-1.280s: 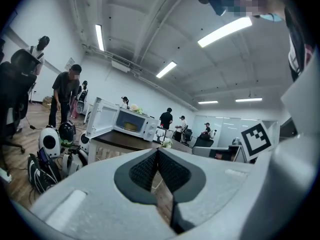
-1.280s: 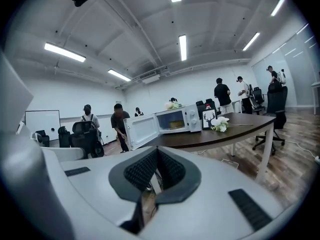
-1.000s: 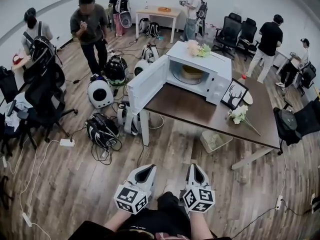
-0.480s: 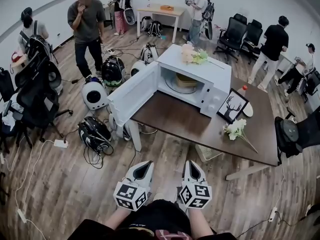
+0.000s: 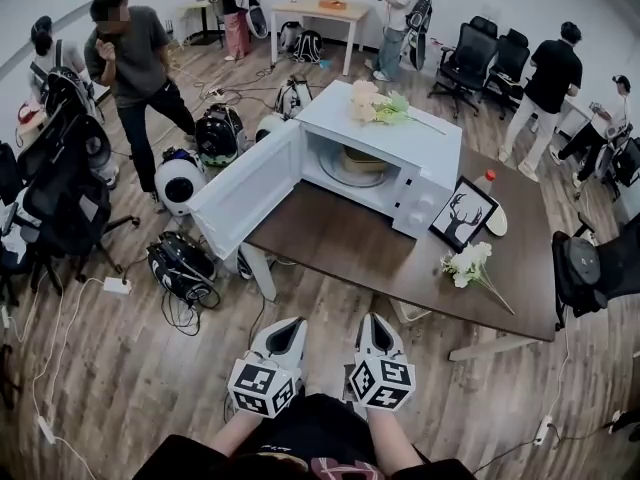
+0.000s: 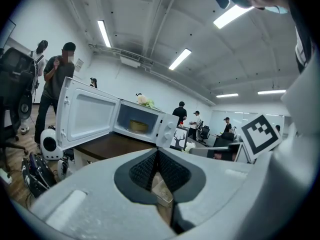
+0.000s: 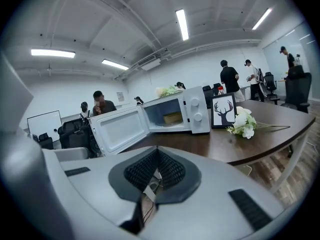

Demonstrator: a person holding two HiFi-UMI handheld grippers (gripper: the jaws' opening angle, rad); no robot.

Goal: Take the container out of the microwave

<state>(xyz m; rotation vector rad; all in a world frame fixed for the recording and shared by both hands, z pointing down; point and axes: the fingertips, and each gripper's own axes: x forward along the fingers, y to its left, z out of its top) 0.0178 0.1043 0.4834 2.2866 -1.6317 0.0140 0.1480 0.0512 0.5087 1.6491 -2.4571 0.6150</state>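
The container is sitting inside the microwave, upright with its mouth facing up. It is round and wider than tall, so no long axis is being shown. The microwave is standing on the table, with its door swung wide open toward the left of the head view. Both grippers are being held low, well apart from the table, and are pointing toward the microwave. The jaws of the left gripper are clenched together on nothing, and those of the right gripper likewise.
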